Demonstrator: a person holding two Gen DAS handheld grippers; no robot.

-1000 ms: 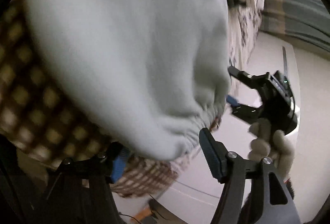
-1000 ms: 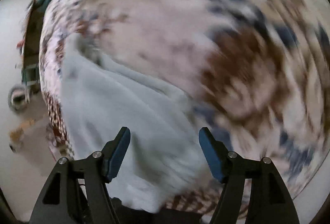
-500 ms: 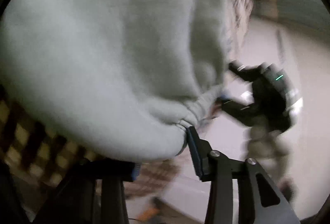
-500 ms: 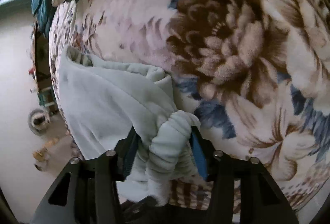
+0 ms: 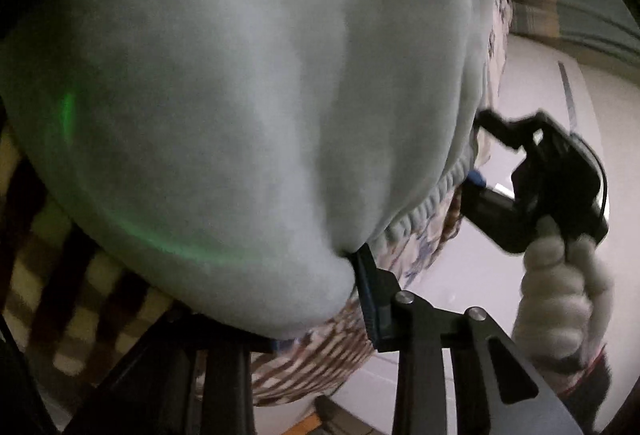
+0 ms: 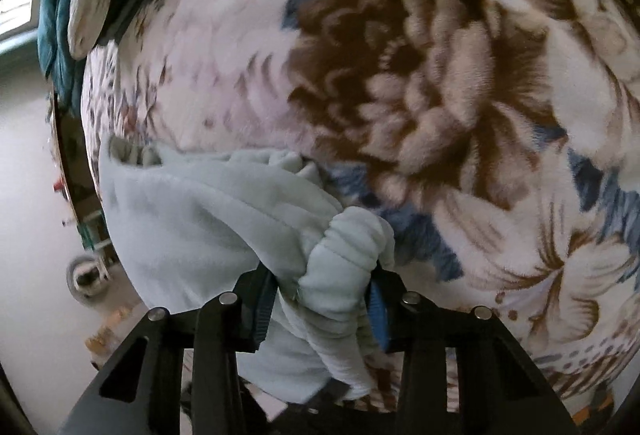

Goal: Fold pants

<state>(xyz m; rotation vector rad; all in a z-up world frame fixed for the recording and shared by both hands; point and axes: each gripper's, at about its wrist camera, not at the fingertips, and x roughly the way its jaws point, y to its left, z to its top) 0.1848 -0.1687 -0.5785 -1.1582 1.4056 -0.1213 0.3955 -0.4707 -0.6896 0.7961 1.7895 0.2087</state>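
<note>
The right gripper [image 6: 320, 305] has just closed onto the pale pants' [image 6: 192, 219] bunched waistband, previously merely straddled. The left gripper [image 5: 320, 299] has likewise closed, pinching fabric. Only its camera shows the gloved hand [image 5: 560, 283].

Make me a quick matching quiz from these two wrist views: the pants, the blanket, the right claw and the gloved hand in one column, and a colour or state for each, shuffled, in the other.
Things:
1. pants
2. blanket
3. right claw
4. gloved hand

Descriptions:
A. floral, brown and blue
B. gripping a black handle
C. plain pale blue-green
D. clamped on a bunched elastic edge

Pairs: 1-C, 2-A, 3-D, 4-B
</note>
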